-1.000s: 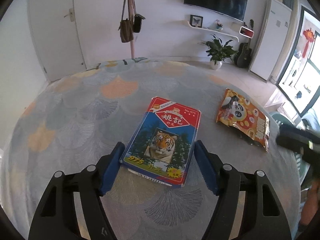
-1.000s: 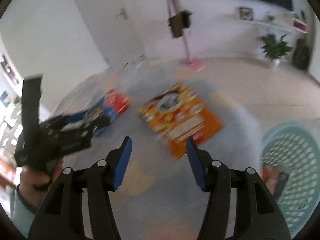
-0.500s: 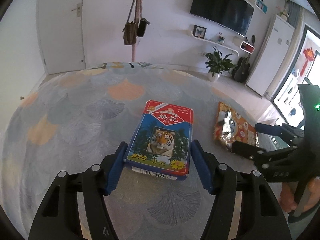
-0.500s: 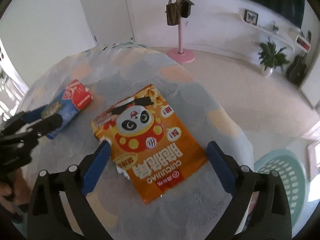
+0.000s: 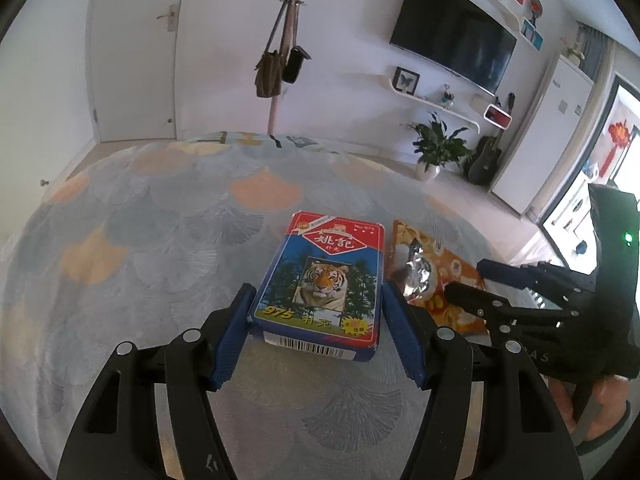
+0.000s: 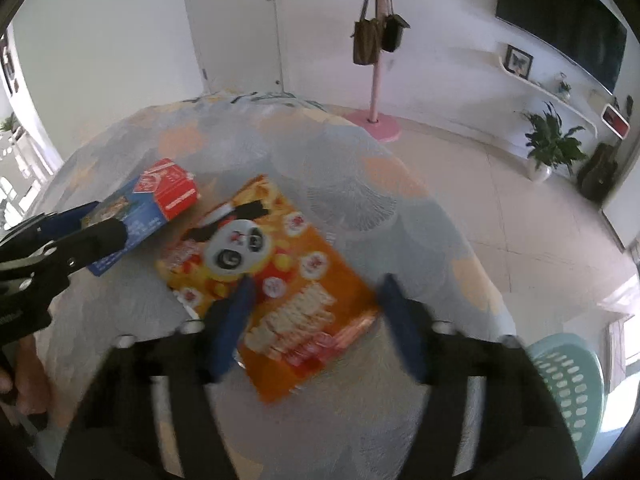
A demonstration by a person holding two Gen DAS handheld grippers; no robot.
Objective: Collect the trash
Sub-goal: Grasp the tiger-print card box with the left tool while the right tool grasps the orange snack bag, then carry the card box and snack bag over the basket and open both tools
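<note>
A blue and red card box with a tiger picture [image 5: 324, 284] lies flat on the round table. My left gripper [image 5: 318, 320] is open, its blue pads on either side of the box's near end; the left pad looks to touch the box. The box also shows in the right wrist view [image 6: 150, 200]. An orange snack bag with a panda [image 6: 272, 276] lies flat to the right of the box, also seen in the left wrist view [image 5: 436, 280]. My right gripper [image 6: 314, 320] is open and straddles the bag's near end, blurred by motion.
The table wears a shell-patterned cloth [image 5: 160, 240]. A mint green laundry basket [image 6: 568, 384] stands on the floor beside the table at the right. A pink coat stand [image 6: 376, 80] and a potted plant [image 6: 548, 152] stand farther off.
My left gripper has moved forward around the card box and narrowed. My right gripper has swung over the snack bag, dropped closer, and its jaws have narrowed around the bag's end.
</note>
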